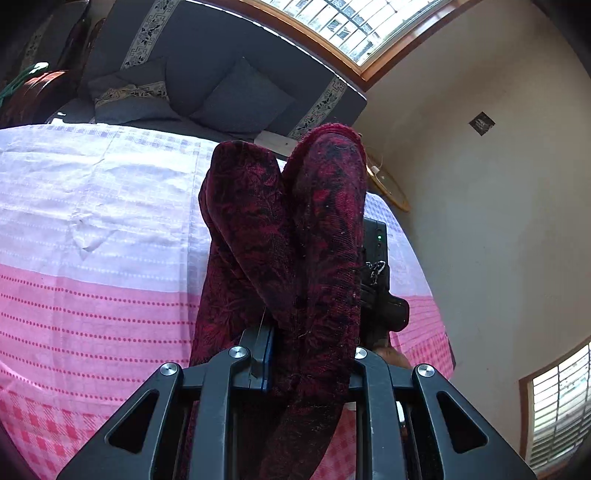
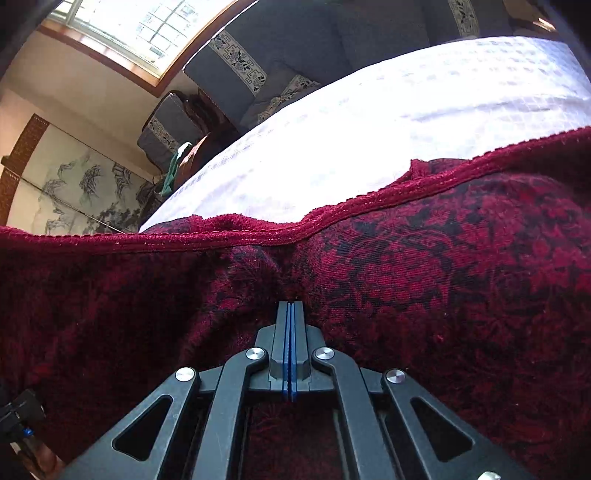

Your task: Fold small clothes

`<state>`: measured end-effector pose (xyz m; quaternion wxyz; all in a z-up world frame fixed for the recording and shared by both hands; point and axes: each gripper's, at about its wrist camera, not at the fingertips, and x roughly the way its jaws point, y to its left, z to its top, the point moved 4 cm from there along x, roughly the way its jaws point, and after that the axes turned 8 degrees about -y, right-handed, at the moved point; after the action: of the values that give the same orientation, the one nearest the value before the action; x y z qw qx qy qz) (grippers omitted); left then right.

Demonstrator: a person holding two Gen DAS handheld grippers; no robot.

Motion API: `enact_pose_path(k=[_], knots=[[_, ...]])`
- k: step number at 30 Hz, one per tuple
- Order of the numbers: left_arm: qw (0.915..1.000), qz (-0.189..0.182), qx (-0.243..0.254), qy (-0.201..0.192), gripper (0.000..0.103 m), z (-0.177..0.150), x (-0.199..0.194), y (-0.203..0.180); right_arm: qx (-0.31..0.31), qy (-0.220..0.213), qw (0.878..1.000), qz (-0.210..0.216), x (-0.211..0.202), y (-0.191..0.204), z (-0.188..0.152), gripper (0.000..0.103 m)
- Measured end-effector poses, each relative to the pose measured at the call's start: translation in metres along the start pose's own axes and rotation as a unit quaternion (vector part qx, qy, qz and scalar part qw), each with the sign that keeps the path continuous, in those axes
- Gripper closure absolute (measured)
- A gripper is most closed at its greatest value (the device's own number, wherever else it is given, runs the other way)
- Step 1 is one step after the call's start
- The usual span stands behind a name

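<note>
L claw [image 1: 295, 354] is nearly closed, pinching a thick fold of the dark red patterned cloth [image 1: 288, 236]; the cloth rises in two humps ahead of the fingers, long axis running away from the cam. R claw [image 2: 291, 306] has its blue pads pressed together, tips nipping a pucker of the same cloth [image 2: 424, 280], whose hemmed edge runs left-right across the view. Under it: counter w/ pink-and-white checked cover [image 1: 92, 240]. Behind: grey sofa [image 1: 221, 85], window [image 1: 351, 26], plain wall.
</note>
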<state>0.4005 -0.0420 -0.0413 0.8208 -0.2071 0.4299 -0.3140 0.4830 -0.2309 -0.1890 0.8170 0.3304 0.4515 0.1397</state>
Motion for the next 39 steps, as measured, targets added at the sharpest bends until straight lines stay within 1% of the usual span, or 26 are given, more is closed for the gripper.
enact_pose_path(k=[1,3,6,7,8,9,12,14,18,20,22,23,25,26,27,28,29,30,33,34,36,37,38,39], knots=[[1.0,-0.004,-0.005,0.002,0.082,-0.001,0.004,-0.008,0.015,0.003,1.0,0.013,0.0,-0.004,0.001,0.103],[0.9998,-0.009,-0.02,0.004,0.082,-0.001,0.012,-0.021,0.023,0.003,0.999,0.025,-0.003,-0.005,0.0,0.103],[0.999,-0.007,-0.044,0.001,0.082,0.002,0.024,-0.036,0.029,-0.014,0.998,0.046,-0.018,-0.009,-0.003,0.103],[0.999,-0.005,-0.045,-0.001,0.082,0.002,0.028,-0.041,0.032,-0.022,0.998,0.052,-0.027,-0.011,-0.005,0.103],[0.999,-0.003,-0.046,0.0,0.082,0.001,0.033,-0.047,0.034,-0.032,0.997,0.062,-0.037,-0.015,-0.007,0.097],[0.9988,0.0,-0.049,0.001,0.082,0.0,0.038,-0.053,0.036,-0.039,0.996,0.071,-0.046,-0.017,-0.009,0.094],[0.9984,0.013,-0.054,0.009,0.082,-0.009,0.058,-0.066,0.042,-0.054,0.992,0.108,-0.078,-0.025,-0.018,0.094],[0.9974,0.014,-0.068,0.018,0.082,-0.017,0.073,-0.073,0.047,-0.065,0.99,0.119,-0.098,-0.034,-0.022,0.094],[0.9982,0.027,-0.046,0.027,0.082,-0.032,0.099,-0.089,0.061,-0.071,0.986,0.141,-0.124,-0.052,-0.025,0.093],[0.9982,0.024,-0.047,0.028,0.082,-0.037,0.111,-0.095,0.07,-0.069,0.984,0.15,-0.132,-0.062,-0.025,0.093],[0.9987,0.021,-0.031,0.034,0.082,-0.041,0.121,-0.1,0.074,-0.066,0.982,0.16,-0.137,-0.066,-0.025,0.093],[0.9988,0.014,-0.028,0.037,0.08,-0.041,0.125,-0.101,0.073,-0.066,0.982,0.161,-0.139,-0.068,-0.026,0.093],[0.9986,0.003,-0.022,0.047,0.072,-0.041,0.129,-0.102,0.067,-0.064,0.984,0.155,-0.143,-0.07,-0.028,0.093],[0.9981,-0.009,-0.033,0.052,0.062,-0.041,0.128,-0.101,0.066,-0.064,0.984,0.152,-0.147,-0.074,-0.032,0.093],[0.9967,-0.034,-0.049,0.055,0.053,-0.041,0.126,-0.101,0.069,-0.064,0.984,0.152,-0.149,-0.078,-0.034,0.093],[0.9948,-0.066,-0.06,0.05,0.05,-0.039,0.122,-0.104,0.072,-0.064,0.984,0.153,-0.15,-0.08,-0.035,0.093],[0.9945,-0.079,-0.056,0.039,0.044,-0.037,0.117,-0.108,0.076,-0.063,0.983,0.153,-0.151,-0.083,-0.037,0.092],[0.9958,-0.075,-0.044,0.028,0.039,-0.035,0.111,-0.112,0.081,-0.063,0.983,0.153,-0.152,-0.085,-0.039,0.092],[0.9966,-0.082,-0.01,0.006,0.037,-0.031,0.092,-0.125,0.099,-0.064,0.98,0.158,-0.16,-0.093,-0.044,0.092],[0.9975,-0.071,0.002,0.0,0.037,-0.031,0.085,-0.126,0.107,-0.067,0.979,0.159,-0.163,-0.096,-0.045,0.091],[0.998,-0.059,0.018,-0.013,0.036,-0.033,0.071,-0.122,0.131,-0.069,0.976,0.158,-0.168,-0.103,-0.044,0.083],[0.998,-0.058,0.017,-0.019,0.036,-0.035,0.064,-0.115,0.141,-0.073,0.975,0.159,-0.171,-0.107,-0.044,0.072],[0.9982,-0.053,0.014,-0.026,0.033,-0.038,0.058,-0.105,0.147,-0.081,0.972,0.162,-0.175,-0.109,-0.043,0.063],[0.9984,-0.045,0.013,-0.033,0.032,-0.044,0.053,-0.096,0.15,-0.085,0.972,0.162,-0.18,-0.11,-0.043,0.061]])
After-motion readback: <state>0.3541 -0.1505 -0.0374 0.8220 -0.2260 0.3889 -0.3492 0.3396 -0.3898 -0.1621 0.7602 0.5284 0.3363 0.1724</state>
